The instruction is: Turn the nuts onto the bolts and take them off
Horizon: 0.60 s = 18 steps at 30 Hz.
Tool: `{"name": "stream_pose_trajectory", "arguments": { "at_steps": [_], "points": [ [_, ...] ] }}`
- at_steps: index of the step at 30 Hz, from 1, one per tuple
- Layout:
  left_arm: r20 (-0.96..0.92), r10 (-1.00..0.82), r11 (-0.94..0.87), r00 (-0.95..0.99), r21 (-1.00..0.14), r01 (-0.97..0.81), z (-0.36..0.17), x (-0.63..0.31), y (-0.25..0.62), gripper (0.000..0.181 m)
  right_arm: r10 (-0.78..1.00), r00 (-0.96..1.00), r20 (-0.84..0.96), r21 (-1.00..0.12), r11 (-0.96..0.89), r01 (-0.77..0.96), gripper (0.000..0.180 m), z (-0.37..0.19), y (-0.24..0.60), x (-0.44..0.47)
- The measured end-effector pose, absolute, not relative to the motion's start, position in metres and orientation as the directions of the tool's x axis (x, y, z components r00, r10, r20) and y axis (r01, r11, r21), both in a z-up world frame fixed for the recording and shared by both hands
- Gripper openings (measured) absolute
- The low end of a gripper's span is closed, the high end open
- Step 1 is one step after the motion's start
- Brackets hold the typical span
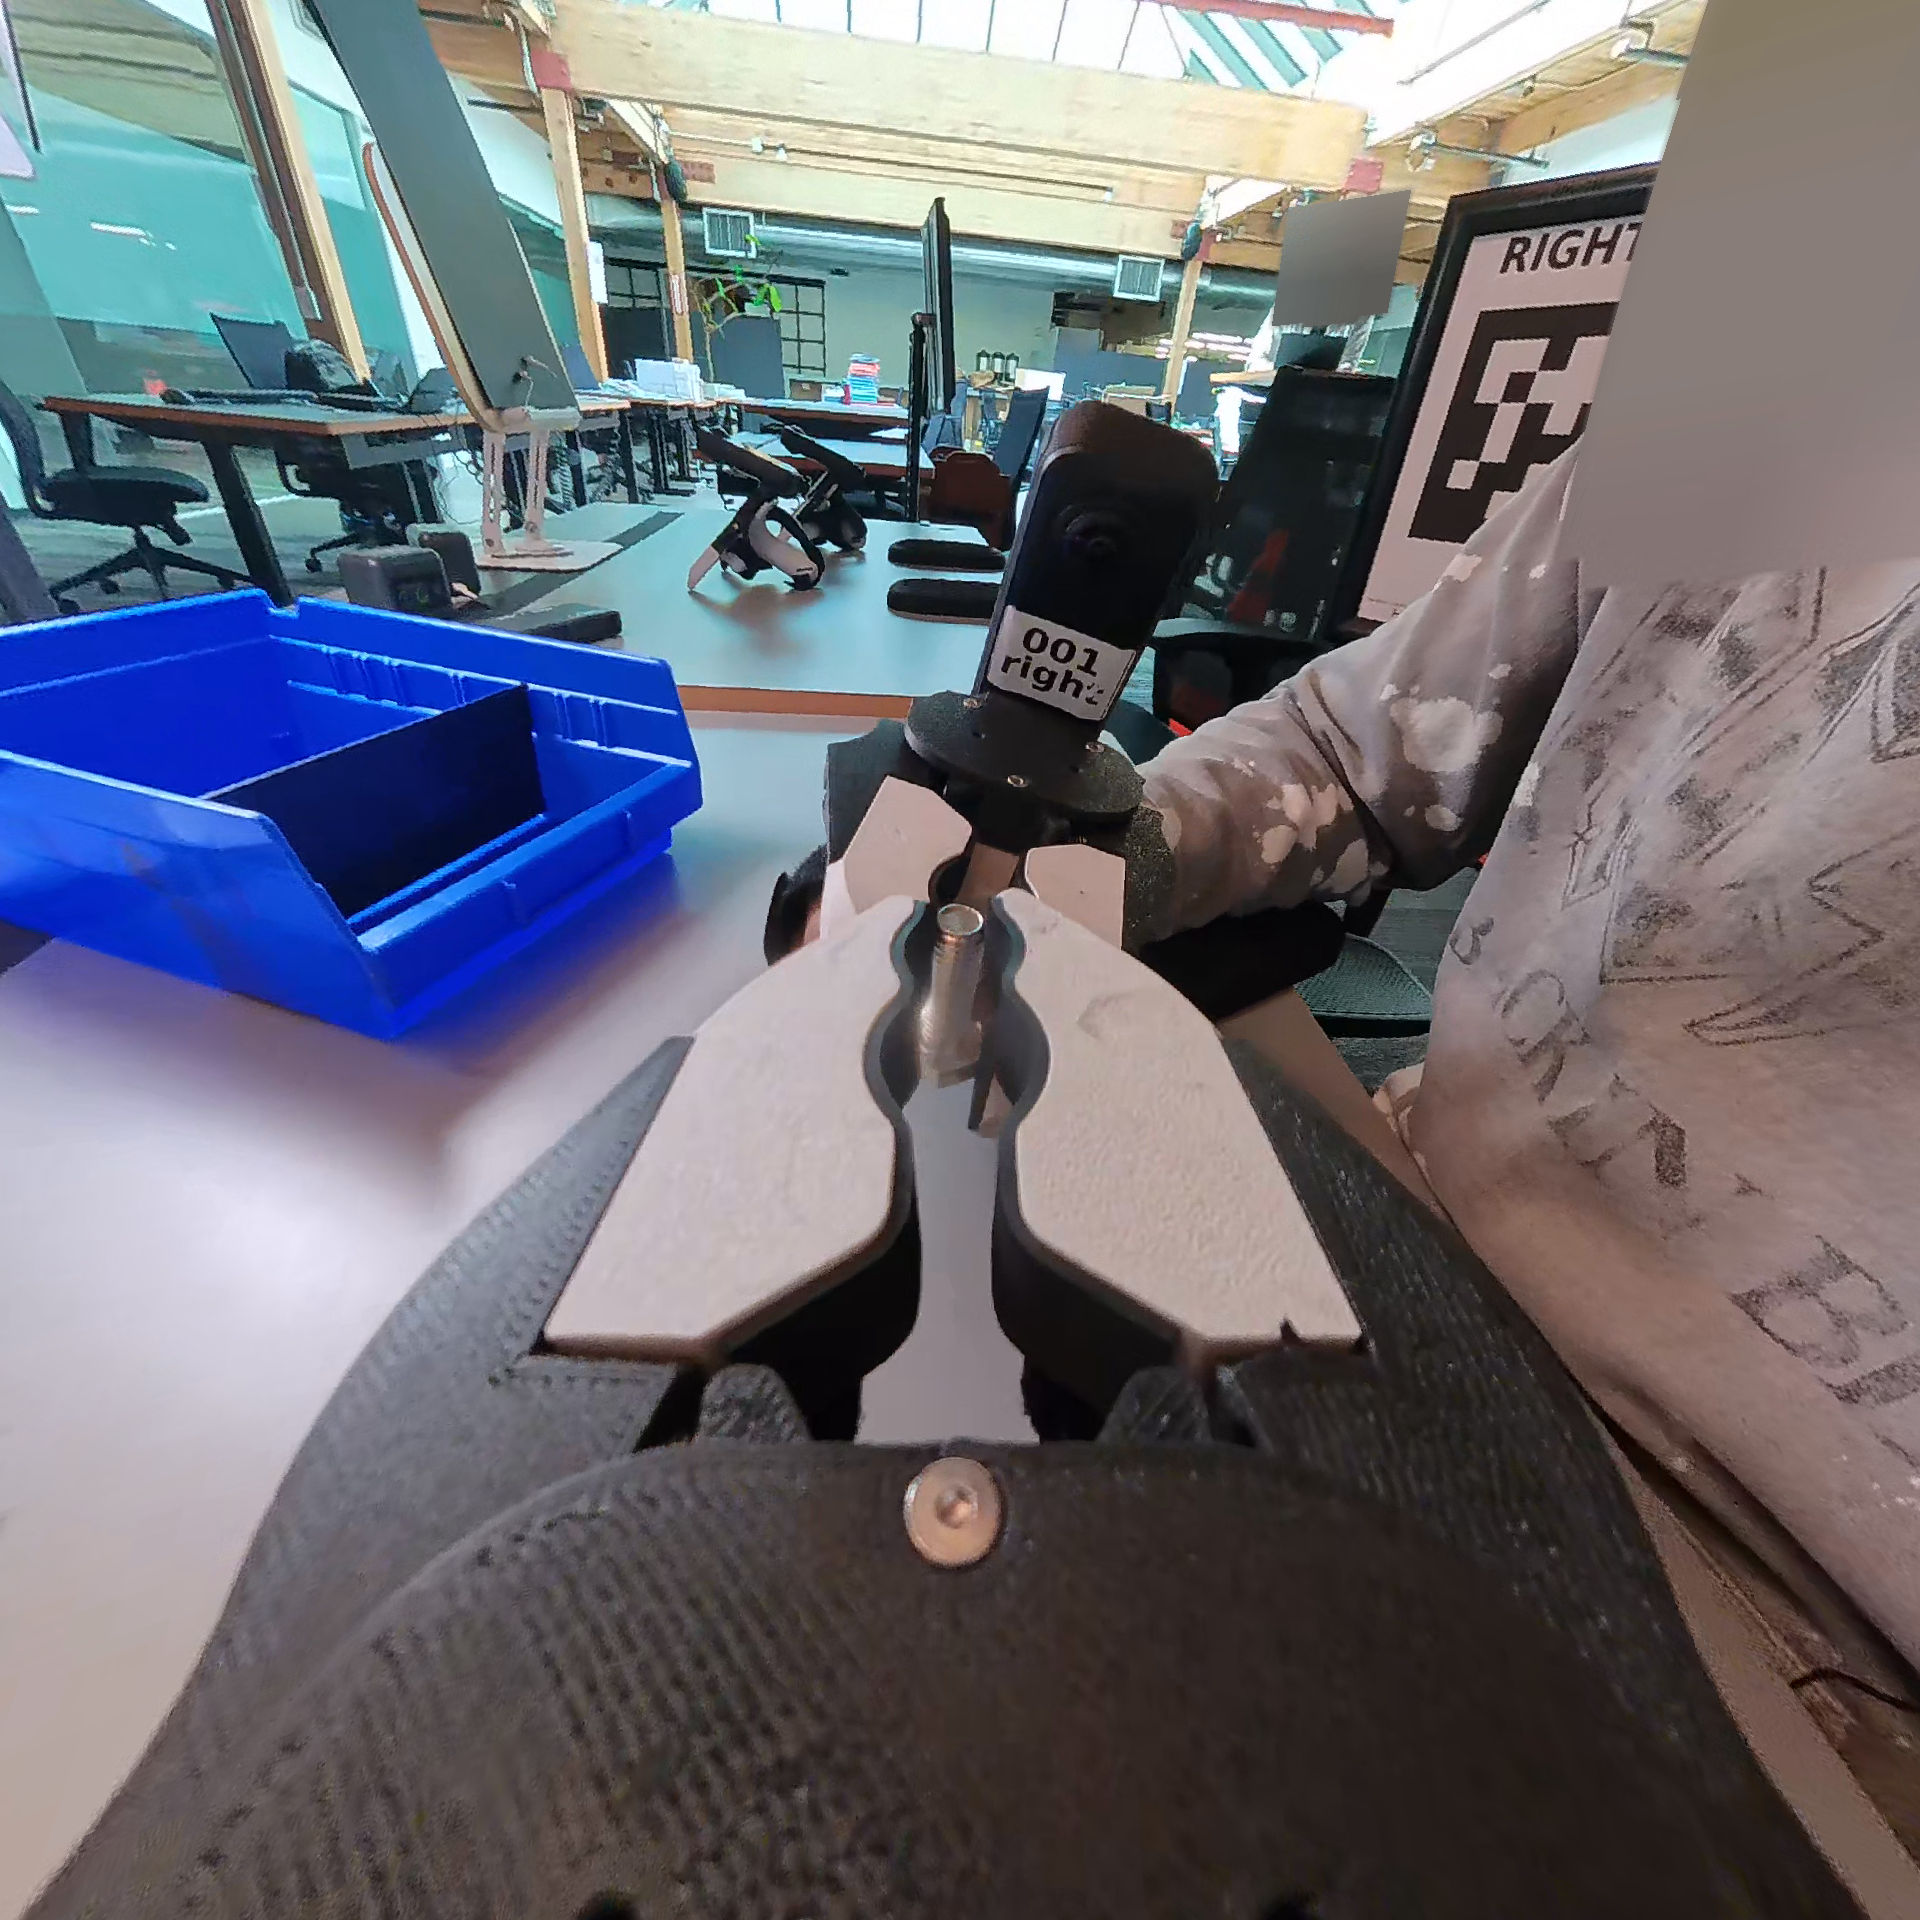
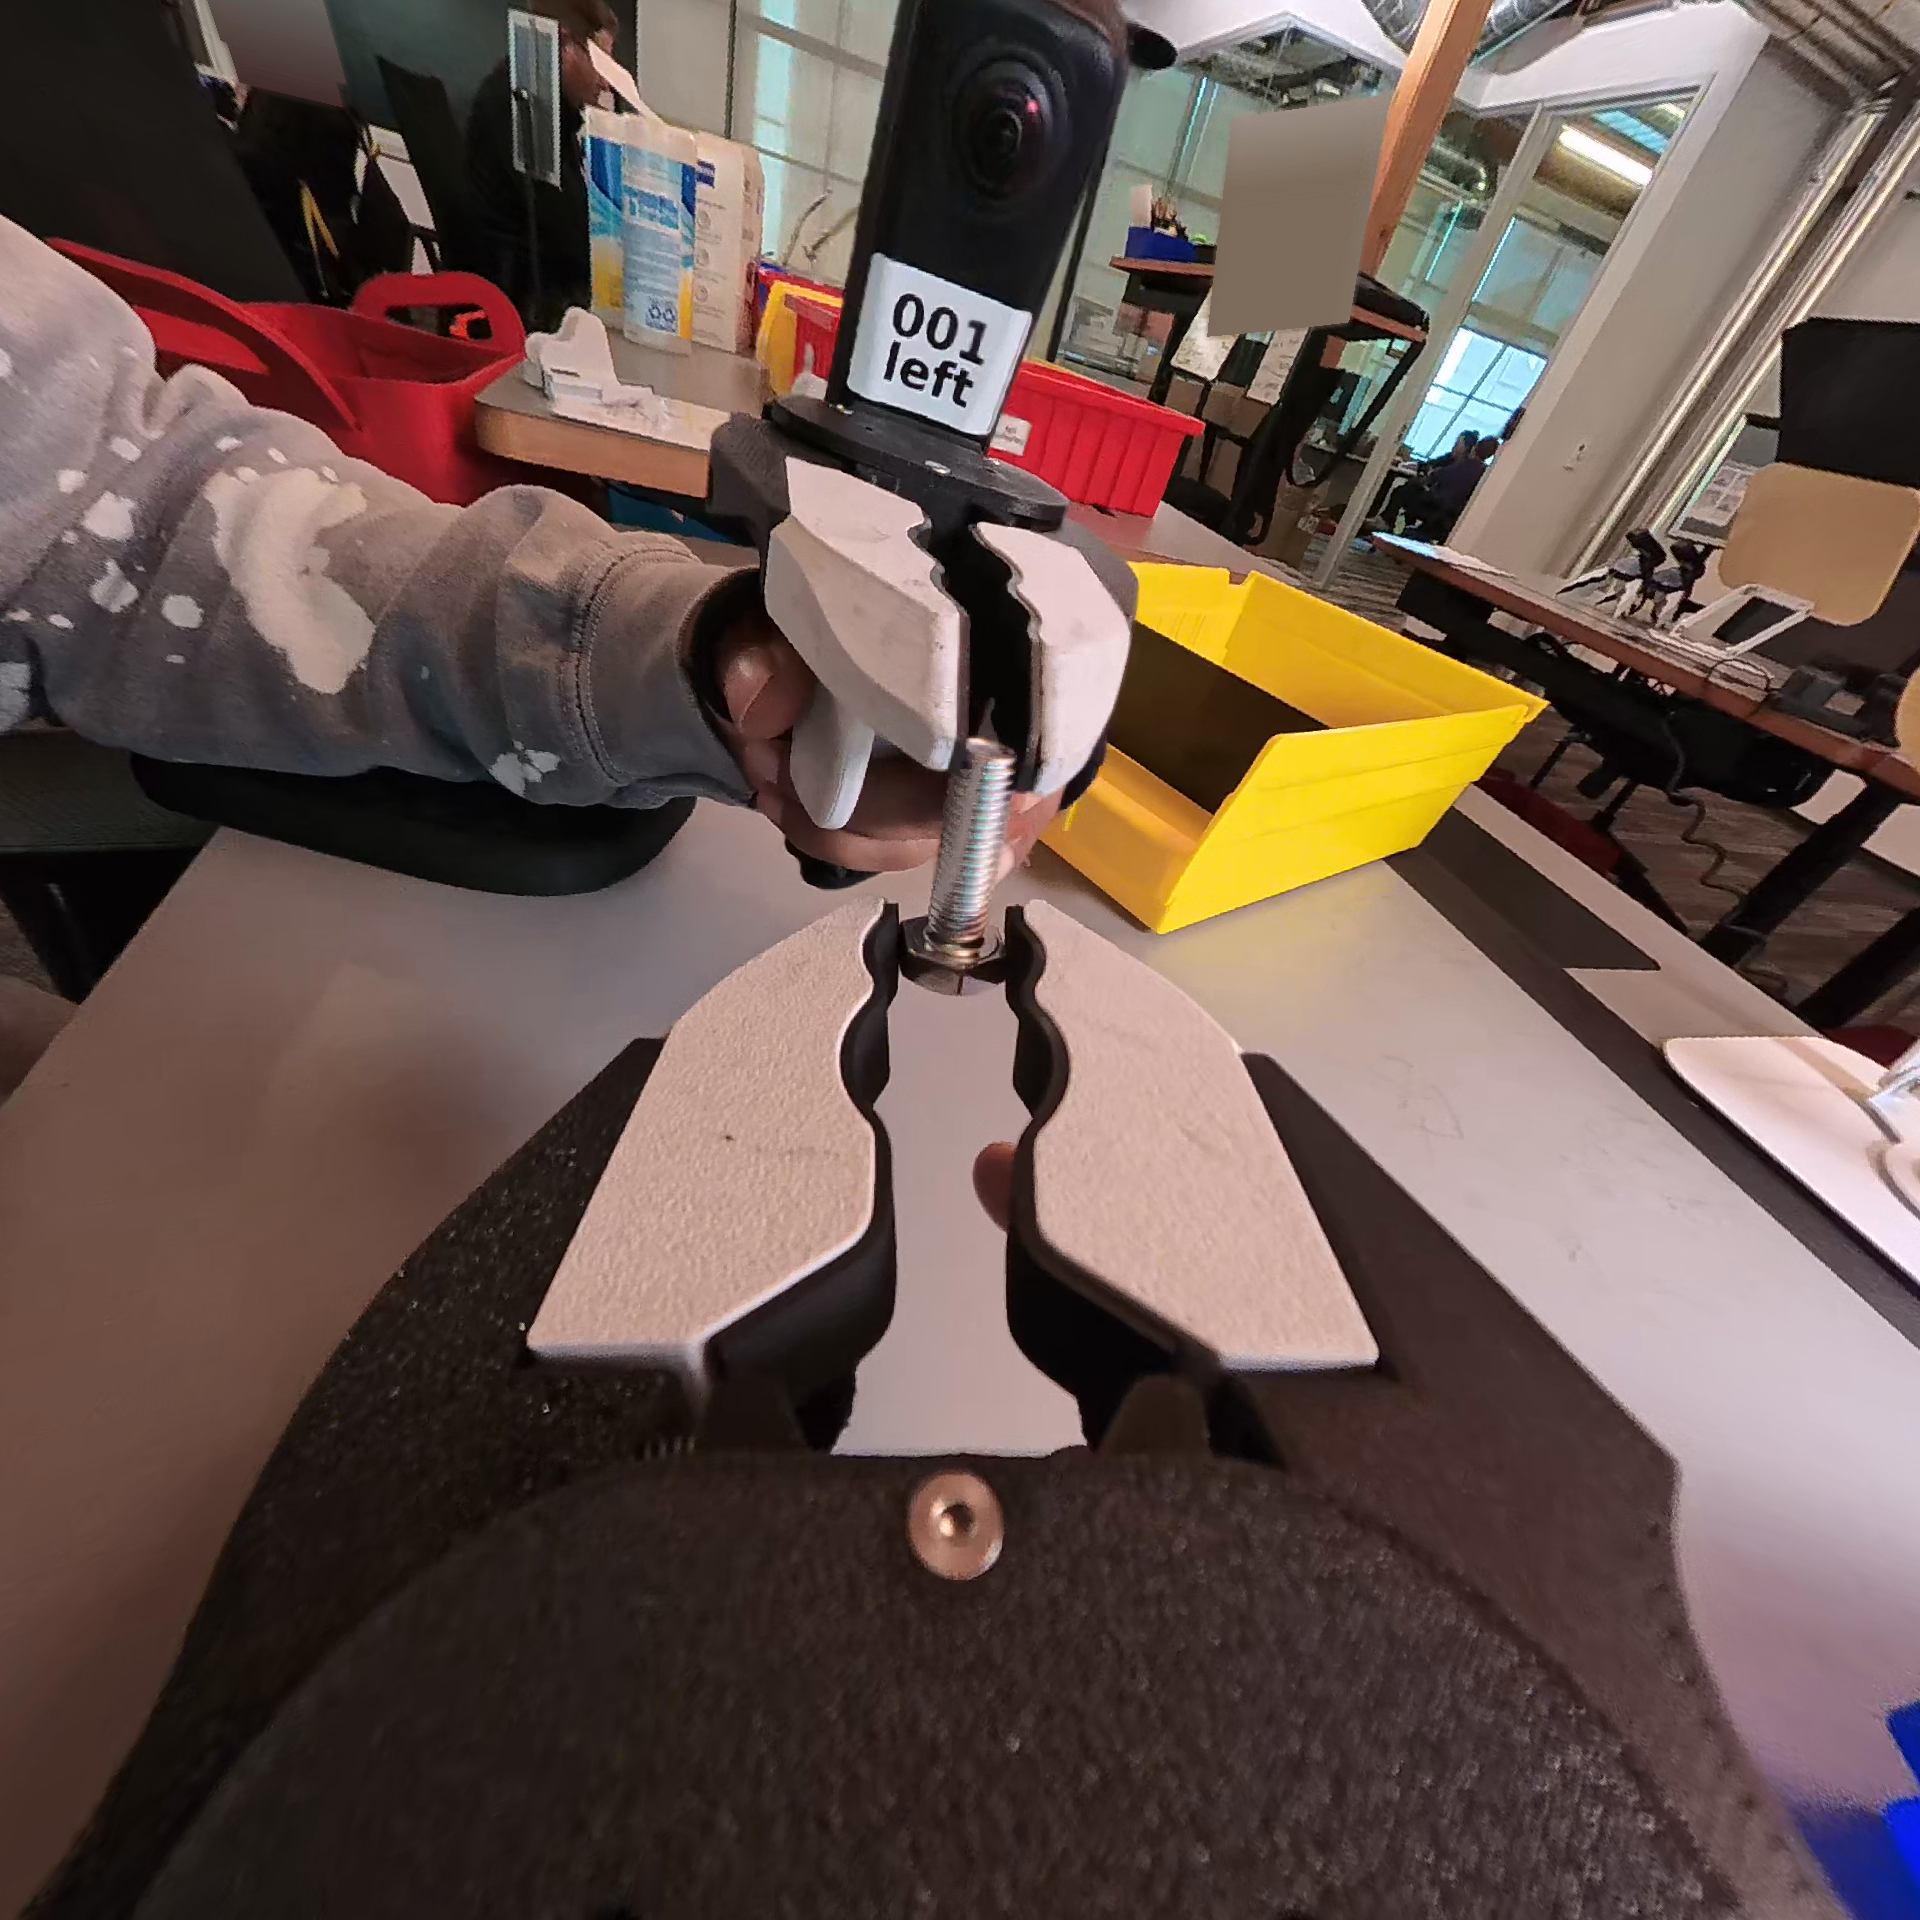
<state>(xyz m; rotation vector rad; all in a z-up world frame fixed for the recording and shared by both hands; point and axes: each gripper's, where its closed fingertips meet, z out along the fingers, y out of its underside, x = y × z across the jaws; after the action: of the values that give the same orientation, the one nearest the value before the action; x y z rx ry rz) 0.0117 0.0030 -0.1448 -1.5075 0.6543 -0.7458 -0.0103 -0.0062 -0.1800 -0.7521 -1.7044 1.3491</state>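
The left gripper (image 1: 951,935) is clamped on the head end of the bolt (image 2: 968,842), so that the threaded shank sticks out free toward the other tool. In the left wrist view the same bolt (image 1: 948,987) lies between the pale fingers, end-on to the camera. The right gripper (image 2: 951,940) is closed on the nut (image 2: 951,948), which sits on the shank close to its near tip. Holding bolt and nut each in its own tool lets one twist against the other (a judgement: the nut seems only a little way on, or nearly off; which of the two I cannot tell).

Both pieces hang in the air above the grey table (image 2: 312,1039), touching nothing but the fingers. A blue bin (image 1: 343,790) stands to the left in the left wrist view, well apart from the grippers. A yellow bin (image 2: 1299,748) stands far right in the right wrist view, just behind the left gripper, and its near corner is the closest edge. The person's sleeve (image 2: 312,623) reaches in from the left. There is open table below and toward the near side, so turning the wrists should meet nothing.
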Motion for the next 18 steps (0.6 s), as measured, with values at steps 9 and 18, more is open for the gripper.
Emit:
{"name": "stream_pose_trajectory", "arguments": {
  "at_steps": [9,18],
  "points": [
    [-0.086,-0.736,0.021,0.671,-0.994,-0.104,-0.1436,0.0102,-0.0004,0.01,0.827,-0.53,0.187,-0.98,0.198,-0.038,0.019,-0.1779,-0.011,-0.0064],
    [-0.114,-0.732,0.047,0.672,-0.992,-0.116,-0.1396,0.0095,-0.003,0.013,0.815,-0.548,0.189,-0.981,0.178,-0.075,0.019,-0.1723,-0.0136,-0.0027]
  ]
}}
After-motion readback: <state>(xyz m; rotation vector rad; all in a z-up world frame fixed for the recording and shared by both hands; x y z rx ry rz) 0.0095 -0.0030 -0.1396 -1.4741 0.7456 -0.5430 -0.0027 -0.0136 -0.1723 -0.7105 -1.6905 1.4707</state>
